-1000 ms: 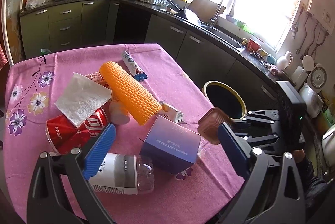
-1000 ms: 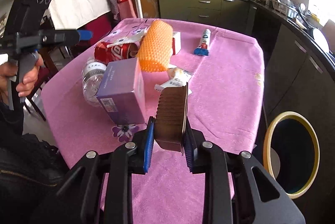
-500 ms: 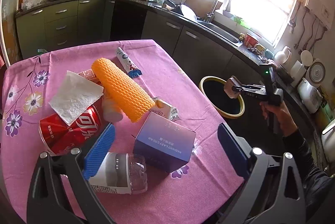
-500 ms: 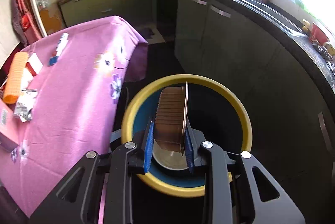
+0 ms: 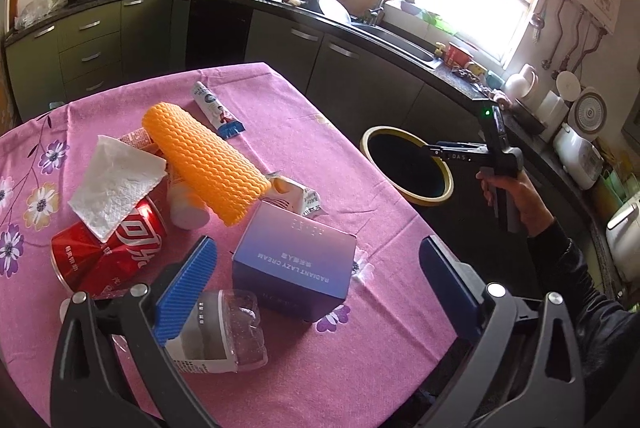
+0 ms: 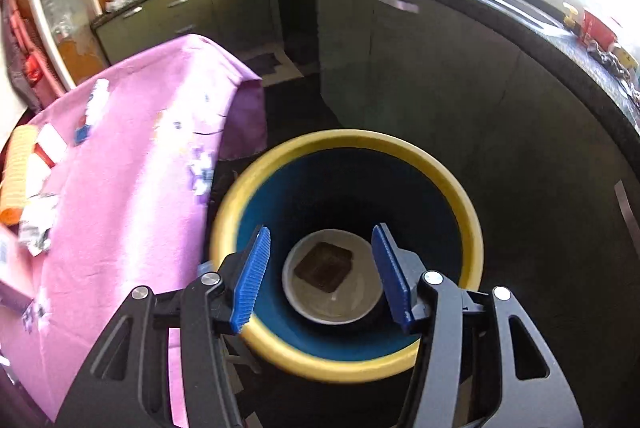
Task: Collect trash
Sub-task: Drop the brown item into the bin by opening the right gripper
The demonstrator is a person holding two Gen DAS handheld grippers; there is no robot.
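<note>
Brown tray dropped into the bin.

My right gripper (image 6: 322,276) hung over the yellow-rimmed bin (image 6: 456,183); its jaws had just been opening and stood released, empty. The brown tray (image 6: 324,266) I carried a second ago lay at the bottom. My left gripper (image 5: 316,288) gaped above the worktop (image 5: 288,107), purple box (image 5: 294,270) at twelve o'clock awaiting collection.

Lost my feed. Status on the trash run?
Right hand-held gripper just opened, empty, over bin. Brown tray lies inside. Left hand-held gripper open above box.
</note>
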